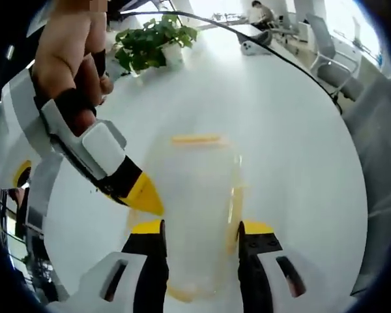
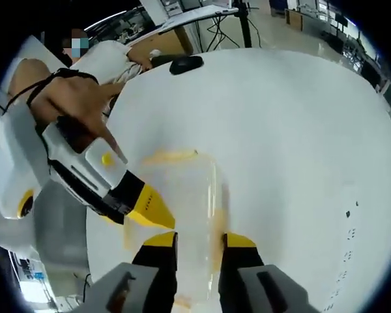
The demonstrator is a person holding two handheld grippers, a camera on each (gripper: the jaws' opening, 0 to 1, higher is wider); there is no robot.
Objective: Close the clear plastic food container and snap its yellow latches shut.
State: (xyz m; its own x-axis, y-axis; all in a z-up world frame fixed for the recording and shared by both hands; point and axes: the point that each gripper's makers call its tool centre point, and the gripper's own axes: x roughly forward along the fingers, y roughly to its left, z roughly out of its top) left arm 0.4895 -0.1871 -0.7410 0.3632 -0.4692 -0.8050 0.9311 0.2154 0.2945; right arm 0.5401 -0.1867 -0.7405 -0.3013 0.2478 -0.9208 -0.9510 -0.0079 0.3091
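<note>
Both claws are on the container (image 1: 192, 215), which lies on the white table (image 1: 293, 130).

Left claw (image 1: 201, 240): jaws stand apart, one on each side of the clear body, so it straddles the container. Can't tell if the pads actually touch the walls or just bracket them; either way it isn't squeezed closed. My read: it's there to pin the box so it doesn't skate on the smooth table while the other claw presses.

Right claw (image 2: 200, 246): jaws closer together, container (image 2: 182, 215) running up between and ahead of them. The clear plastic blurs the contact, so I can't tell if it's clamping a wall or the lid edge.

In the left gripper view the right claw (image 1: 143, 194) comes in from the left, its yellow tip touching or just beside the container's left edge. In the right gripper view the left claw (image 2: 151, 208) also enters from the left, tip at the container's near-left corner.

Latches: far latch (image 1: 195, 139) is a yellow strip on the end farthest from the left claw; side latch (image 1: 236, 215) runs just inside that claw's right jaw. Same far latch (image 2: 171, 156) sits ahead of the right claw. Whether any is snapped down is not readable.

A potted plant (image 1: 155, 40) stands far beyond the container, well apart.
</note>
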